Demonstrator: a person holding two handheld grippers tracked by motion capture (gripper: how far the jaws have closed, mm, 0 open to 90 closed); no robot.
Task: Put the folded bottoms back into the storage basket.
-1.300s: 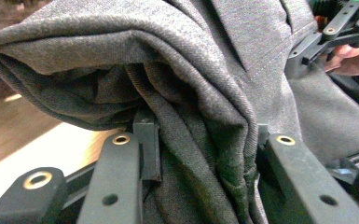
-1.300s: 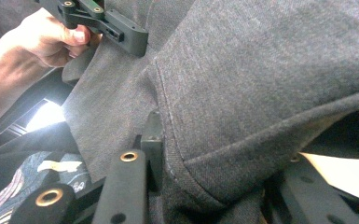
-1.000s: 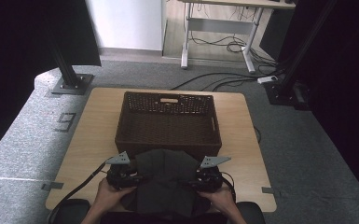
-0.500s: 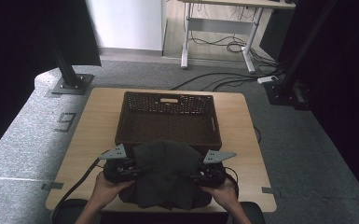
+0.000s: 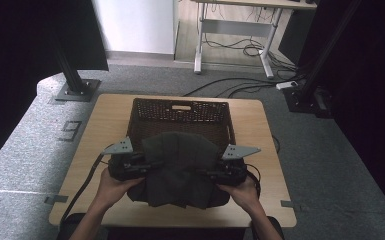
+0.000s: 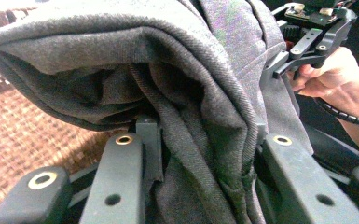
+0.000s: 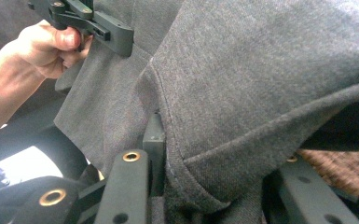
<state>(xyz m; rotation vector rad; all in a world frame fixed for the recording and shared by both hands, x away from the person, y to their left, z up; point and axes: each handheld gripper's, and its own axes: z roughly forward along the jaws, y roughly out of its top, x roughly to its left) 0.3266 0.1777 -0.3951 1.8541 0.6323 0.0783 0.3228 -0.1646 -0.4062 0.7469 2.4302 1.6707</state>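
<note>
The left gripper (image 5: pixel 145 167) is clamping the left edge of a folded grey knit garment (image 5: pixel 180 167), its soft cloth bunching between the jaws. The garment is hanging just in front of the dark woven basket (image 5: pixel 180 111), overlapping its near rim. The right gripper (image 5: pixel 211 173) is pinching the garment's right edge.

Behind the garment (image 5: pixel 180 167) we face the wicker basket (image 5: pixel 180 116), its top open; bare table (image 5: pixel 107 117) flanks the basket.
</note>
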